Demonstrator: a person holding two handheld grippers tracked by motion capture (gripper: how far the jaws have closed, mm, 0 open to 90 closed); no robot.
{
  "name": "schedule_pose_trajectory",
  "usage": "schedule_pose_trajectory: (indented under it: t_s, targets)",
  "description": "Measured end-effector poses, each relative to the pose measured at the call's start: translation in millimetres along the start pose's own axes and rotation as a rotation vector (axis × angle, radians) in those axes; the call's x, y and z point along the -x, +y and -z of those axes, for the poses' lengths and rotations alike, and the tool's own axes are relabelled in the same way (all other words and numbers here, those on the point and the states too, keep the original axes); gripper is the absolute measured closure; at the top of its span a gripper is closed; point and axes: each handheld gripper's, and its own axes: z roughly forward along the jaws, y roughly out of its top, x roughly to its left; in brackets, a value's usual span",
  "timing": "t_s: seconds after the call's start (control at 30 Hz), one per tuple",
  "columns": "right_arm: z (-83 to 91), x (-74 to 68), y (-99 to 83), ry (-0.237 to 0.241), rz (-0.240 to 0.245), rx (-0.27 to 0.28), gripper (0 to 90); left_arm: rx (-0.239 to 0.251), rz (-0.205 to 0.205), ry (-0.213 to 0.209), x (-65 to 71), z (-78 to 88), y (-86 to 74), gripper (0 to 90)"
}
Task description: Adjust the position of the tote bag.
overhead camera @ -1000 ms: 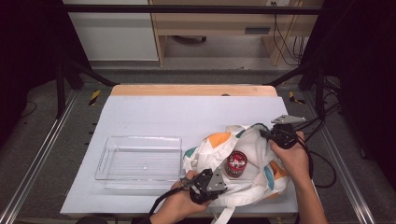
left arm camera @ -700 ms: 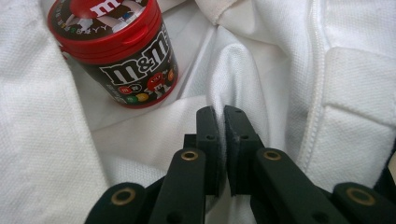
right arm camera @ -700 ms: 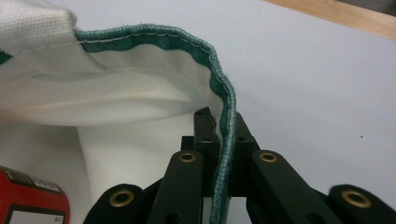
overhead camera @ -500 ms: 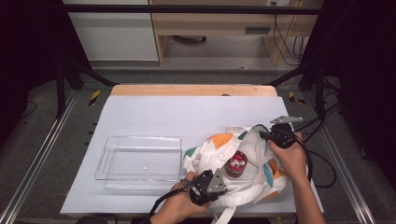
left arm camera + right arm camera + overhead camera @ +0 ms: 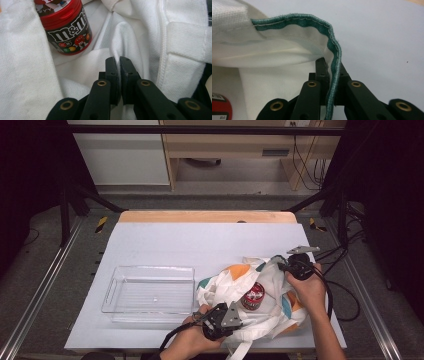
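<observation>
Leftmost on the white table sits a clear plastic tray (image 5: 148, 292). Beside it, the left gripper (image 5: 118, 75) pinches a fold of the white fabric bag (image 5: 260, 290), baring the red-lidded candy jar (image 5: 252, 296); the right gripper (image 5: 331, 75) clamps the green-trimmed rim, likely holding the mouth open.

A cloth bag (image 5: 260, 295) lies on the near right part of the table (image 5: 165, 240). A jar (image 5: 252, 296) sits inside the bag's open mouth, on the cloth. A tray (image 5: 150, 290) stands on the table just left of the bag. The left gripper (image 5: 235, 312) is at the bag's near edge, pinching a fold of cloth (image 5: 120, 50); the right gripper (image 5: 286, 266) is at its far right edge, clamped on the hem (image 5: 334, 62).
</observation>
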Motion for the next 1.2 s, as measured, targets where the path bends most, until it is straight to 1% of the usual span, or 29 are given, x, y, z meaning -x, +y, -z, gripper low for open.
schedule_pose_trajectory:
  t_s: [0.03, 0.07, 0.1, 0.27, 0.3, 0.33, 0.37, 0.43, 0.53, 0.6, 0.67, 0.73, 0.8, 0.83, 0.87, 0.9, 0.93, 0.97, 1.03, 1.07, 1.13, 1.2]
  targets:
    - [-1.4, -0.1, -0.6, -0.006, 0.000, 0.000, 85.8, 0.000, -0.002, 0.000, 0.1, 0.1, -0.2, 85.8]
    - [-1.6, -0.5, -1.0, 0.001, -0.007, -0.007, 85.7, 0.001, -0.001, 0.000, 0.0, 0.2, -0.3, 85.8]
    - [-2.9, -0.5, -1.9, -0.009, -0.003, -0.007, 85.5, 0.000, -0.001, -0.001, 0.0, 0.1, -0.5, 85.9]
    - [-3.4, -1.0, -3.5, -0.009, -0.003, -0.016, 83.8, -0.001, -0.005, -0.003, 0.2, 0.2, -1.1, 85.7]
    - [-3.9, -1.3, -3.9, -0.014, 0.001, -0.015, 83.4, -0.002, -0.003, -0.004, 0.1, 0.1, -1.2, 85.8]
    - [-3.6, -1.7, -4.0, -0.010, 0.000, -0.018, 82.6, 0.000, 0.000, -0.005, 0.0, -0.1, -1.3, 85.7]
    - [-4.5, -1.5, -4.6, -0.023, 0.013, -0.017, 81.4, 0.001, 0.004, -0.005, -0.2, -0.1, -1.3, 85.7]
    - [-3.9, -2.2, -4.6, -0.033, 0.013, -0.018, 77.3, 0.003, 0.007, -0.003, -0.7, 0.1, -1.2, 85.5]
    - [0.8, -4.1, -3.2, -0.065, 0.020, -0.012, 65.3, 0.018, 0.013, 0.003, -2.4, 1.6, -0.8, 83.9]
    - [7.1, -5.5, -1.2, -0.087, 0.027, -0.003, 55.9, 0.030, 0.023, 0.006, -4.1, 3.7, 0.2, 81.8]
    - [16.3, -7.4, 1.4, -0.117, 0.037, 0.034, 48.0, 0.044, 0.024, 0.016, -4.7, 6.9, 2.3, 78.7]
    - [28.8, -9.7, 4.8, -0.138, 0.040, 0.058, 41.1, 0.059, 0.022, 0.029, -4.9, 10.5, 5.7, 73.6]
    - [41.8, -13.2, 8.7, -0.142, 0.040, 0.083, 35.1, 0.079, 0.025, 0.036, -5.8, 15.1, 9.9, 71.0]
    - [48.2, -16.4, 10.3, -0.137, 0.039, 0.098, 34.1, 0.093, 0.026, 0.040, -6.3, 17.7, 12.2, 70.0]
    - [54.0, -19.9, 11.5, -0.134, 0.048, 0.112, 33.0, 0.102, 0.027, 0.047, -7.1, 20.5, 14.9, 68.7]
    - [59.4, -24.0, 12.6, -0.133, 0.054, 0.121, 31.6, 0.112, 0.027, 0.057, -8.2, 23.7, 17.5, 67.5]
    - [64.5, -28.3, 13.6, -0.133, 0.059, 0.126, 30.5, 0.123, 0.028, 0.057, -9.1, 26.9, 20.2, 67.2]
    - [69.0, -32.4, 14.3, -0.130, 0.067, 0.127, 29.7, 0.137, 0.035, 0.060, -10.0, 29.8, 22.9, 66.5]
    - [77.0, -39.8, 15.0, -0.115, 0.067, 0.137, 27.7, 0.158, 0.044, 0.078, -13.1, 36.4, 28.6, 64.7]
    - [80.2, -43.6, 14.9, -0.107, 0.066, 0.132, 26.6, 0.168, 0.048, 0.086, -15.1, 39.7, 31.7, 64.0]
    - [86.2, -49.3, 14.8, -0.114, 0.063, 0.124, 25.1, 0.184, 0.044, 0.097, -18.7, 44.9, 37.8, 62.0]
    - [92.8, -53.6, 14.1, -0.117, 0.060, 0.126, 24.5, 0.185, 0.037, 0.118, -22.4, 48.4, 42.3, 59.2]
